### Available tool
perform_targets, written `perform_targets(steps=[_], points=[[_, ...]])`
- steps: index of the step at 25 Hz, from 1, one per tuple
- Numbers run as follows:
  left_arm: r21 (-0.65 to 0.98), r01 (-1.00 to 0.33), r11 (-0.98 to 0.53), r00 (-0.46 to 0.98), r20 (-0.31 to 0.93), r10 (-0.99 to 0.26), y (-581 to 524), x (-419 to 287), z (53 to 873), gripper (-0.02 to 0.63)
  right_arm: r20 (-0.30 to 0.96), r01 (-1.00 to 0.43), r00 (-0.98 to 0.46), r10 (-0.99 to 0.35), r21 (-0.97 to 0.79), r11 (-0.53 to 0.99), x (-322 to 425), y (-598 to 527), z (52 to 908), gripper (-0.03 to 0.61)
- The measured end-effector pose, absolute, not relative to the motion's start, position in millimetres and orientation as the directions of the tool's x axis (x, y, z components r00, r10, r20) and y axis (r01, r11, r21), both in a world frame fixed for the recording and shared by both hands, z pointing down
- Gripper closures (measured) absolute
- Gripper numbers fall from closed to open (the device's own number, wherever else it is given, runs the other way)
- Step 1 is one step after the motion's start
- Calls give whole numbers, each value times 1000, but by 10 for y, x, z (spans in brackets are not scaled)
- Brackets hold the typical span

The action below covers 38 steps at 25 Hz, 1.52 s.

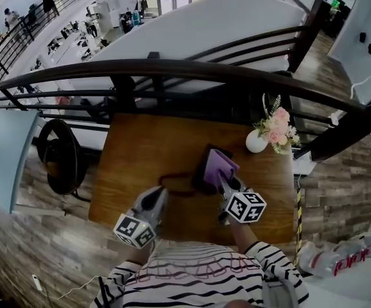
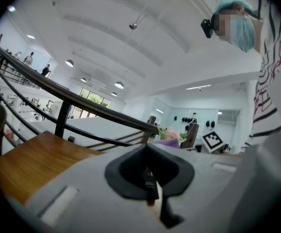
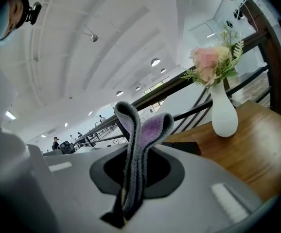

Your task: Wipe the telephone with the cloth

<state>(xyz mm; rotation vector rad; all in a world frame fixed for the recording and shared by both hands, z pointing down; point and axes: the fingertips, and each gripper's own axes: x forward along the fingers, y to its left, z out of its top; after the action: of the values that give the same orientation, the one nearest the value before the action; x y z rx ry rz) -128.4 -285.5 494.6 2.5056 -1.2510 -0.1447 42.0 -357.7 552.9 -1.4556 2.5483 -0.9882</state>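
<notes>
The black telephone (image 1: 200,176) lies on the wooden table (image 1: 140,153), its dark cord (image 1: 172,186) trailing to the left. A purple cloth (image 1: 219,165) lies draped over the telephone's right part, with my right gripper (image 1: 224,182) shut on its near edge. In the right gripper view the cloth (image 3: 136,140) stands folded out of the shut jaws of that gripper (image 3: 130,198), and a strip of the telephone (image 3: 182,147) shows behind. My left gripper (image 1: 161,192) hovers left of the telephone by the cord, and in its own view the left gripper (image 2: 150,181) is shut on nothing.
A white vase with pink flowers (image 1: 257,140) stands at the table's far right corner, close to the telephone. A dark railing (image 1: 172,69) runs along the far edge. A black round chair (image 1: 60,156) sits left of the table.
</notes>
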Motion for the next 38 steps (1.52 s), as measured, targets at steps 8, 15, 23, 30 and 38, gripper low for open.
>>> perform_targets(steps=[8, 15, 23, 30, 38], points=[[364, -790, -494, 558, 92, -824, -2863, -1347, 5055, 614, 296, -744, -578, -760, -575, 342, 250, -4027, 5825, 543], [381, -816, -434, 510, 121, -852, -2804, -1476, 5169, 614, 332, -763, -569, -752, -555, 332, 116, -4390, 6092, 543], [386, -827, -408, 487, 131, -864, -2799, -1502, 5205, 614, 380, -787, -539, -752, -544, 290, 100, -4633, 6370, 543], [387, -821, -419, 501, 136, -855, -2822, -1427, 5226, 614, 412, -808, -512, -753, -528, 261, 199, -4684, 6440, 543], [389, -797, -462, 545, 135, -827, -2834, -1218, 5228, 614, 437, -828, -451, -778, -530, 181, 652, -4533, 6517, 543]])
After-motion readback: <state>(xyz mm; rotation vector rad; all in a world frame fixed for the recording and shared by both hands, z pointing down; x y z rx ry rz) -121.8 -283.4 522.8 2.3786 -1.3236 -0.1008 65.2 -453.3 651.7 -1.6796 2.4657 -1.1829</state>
